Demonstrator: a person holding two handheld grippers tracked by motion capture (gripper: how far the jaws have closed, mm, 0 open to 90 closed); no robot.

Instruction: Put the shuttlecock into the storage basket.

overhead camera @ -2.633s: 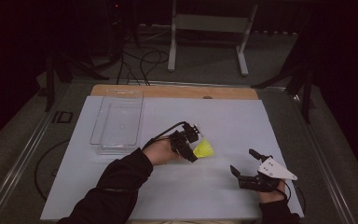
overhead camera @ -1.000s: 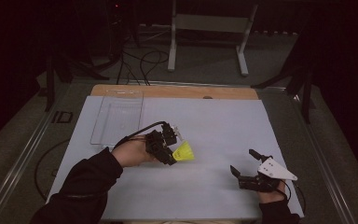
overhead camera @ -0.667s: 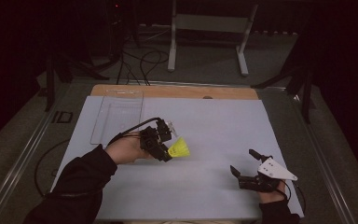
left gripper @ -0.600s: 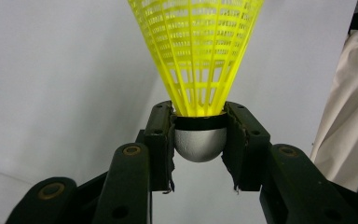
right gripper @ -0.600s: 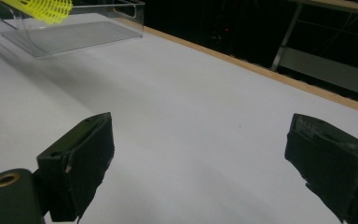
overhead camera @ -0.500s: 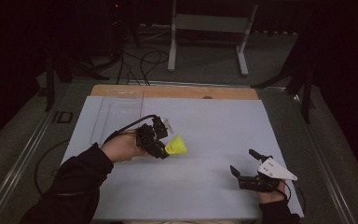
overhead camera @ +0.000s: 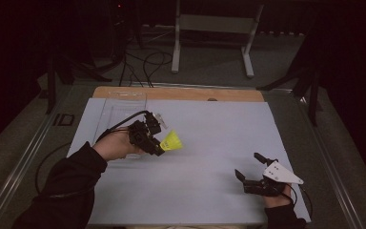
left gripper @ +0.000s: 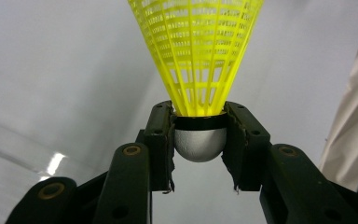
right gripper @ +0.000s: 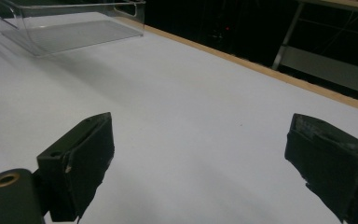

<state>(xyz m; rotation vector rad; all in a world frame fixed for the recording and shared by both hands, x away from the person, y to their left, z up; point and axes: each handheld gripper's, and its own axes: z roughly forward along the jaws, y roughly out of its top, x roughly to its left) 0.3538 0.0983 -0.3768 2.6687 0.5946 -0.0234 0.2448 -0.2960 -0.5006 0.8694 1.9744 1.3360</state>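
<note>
A yellow shuttlecock (overhead camera: 172,141) with a grey cork (left gripper: 200,143) hangs above the white table cover, left of centre. My left gripper (overhead camera: 157,145) is shut on its cork, and the yellow skirt (left gripper: 196,51) points away from the jaws. A clear plastic bin (overhead camera: 119,117) stands at the back left, just behind that hand. At the front right, my right gripper (overhead camera: 250,166) rests low over the cover, open, with nothing between its pads (right gripper: 88,163).
The white cover (overhead camera: 209,143) spans the table, with a wooden strip (overhead camera: 181,93) along the far edge. The clear bin (right gripper: 70,25) shows far off in the right gripper view. A metal stand (overhead camera: 214,28) and cables lie on the floor beyond.
My left gripper has carried the shuttlecock leftward and slightly back, toward the clear bin. The right gripper has stayed in place, open.
</note>
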